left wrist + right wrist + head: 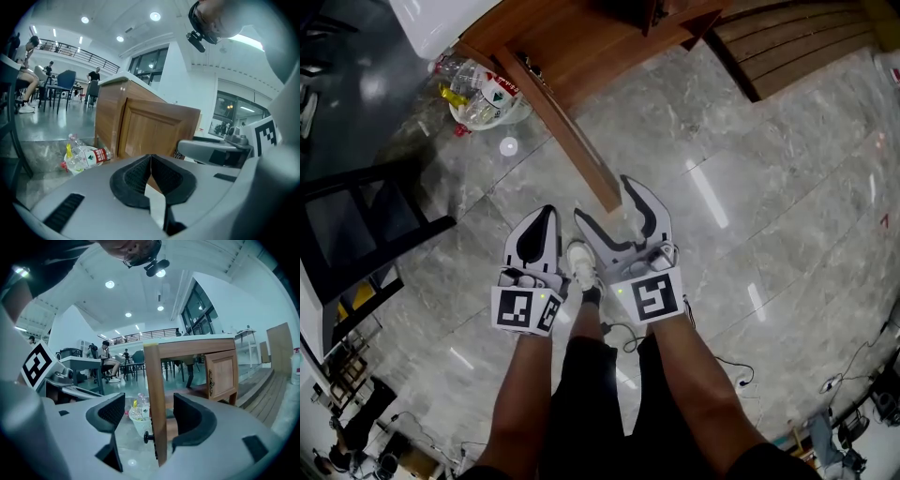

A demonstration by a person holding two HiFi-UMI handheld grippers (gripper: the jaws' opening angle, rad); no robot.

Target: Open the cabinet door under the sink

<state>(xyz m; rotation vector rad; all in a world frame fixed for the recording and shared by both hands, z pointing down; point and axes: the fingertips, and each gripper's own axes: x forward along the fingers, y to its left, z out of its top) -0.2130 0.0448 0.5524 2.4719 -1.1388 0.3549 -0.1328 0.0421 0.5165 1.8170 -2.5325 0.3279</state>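
The wooden cabinet [581, 37] stands under a white sink top [441, 23]. Its door [562, 127] is swung out towards me and shows edge-on. My right gripper [605, 202] is open at the door's free end. In the right gripper view the door edge [155, 427] and its small black knob [147, 437] stand between the spread jaws of the right gripper [149, 411], touching neither pad. My left gripper [546, 214] is shut and empty, just left of the door. In the left gripper view the left gripper [150, 164] faces the door's panel [154, 129].
A white basket of plastic bottles [487, 98] sits on the floor left of the cabinet. A black chair frame [356, 225] stands at the left and wooden steps [797, 47] at the top right. Cables [741, 375] lie on the tiled floor. My shoe [579, 262] is between the grippers.
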